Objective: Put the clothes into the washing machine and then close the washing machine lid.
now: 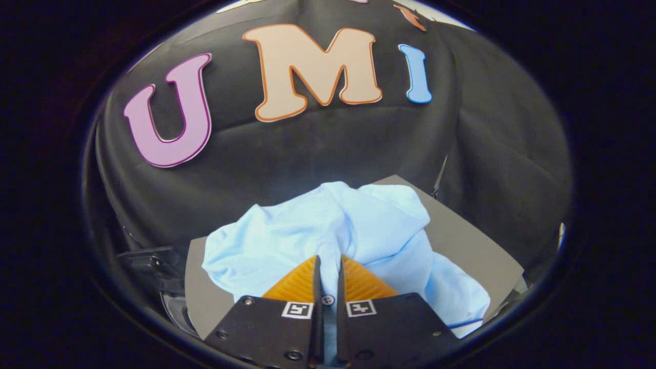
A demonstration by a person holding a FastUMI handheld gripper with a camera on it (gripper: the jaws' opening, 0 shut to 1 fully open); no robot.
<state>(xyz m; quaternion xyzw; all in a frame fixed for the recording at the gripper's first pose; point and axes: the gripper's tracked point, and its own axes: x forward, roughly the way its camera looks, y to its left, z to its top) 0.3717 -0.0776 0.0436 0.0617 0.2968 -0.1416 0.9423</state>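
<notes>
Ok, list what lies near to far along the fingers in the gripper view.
Gripper, its fingers nearly closed on a fold of cloth → light blue garment → grey surface under it → black cloth wall.

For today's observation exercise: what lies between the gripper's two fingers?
In the gripper view, a fold of the light blue garment sits in the narrow gap between the nearly closed gripper fingers, which appear to pinch it above the grey surface.
</notes>
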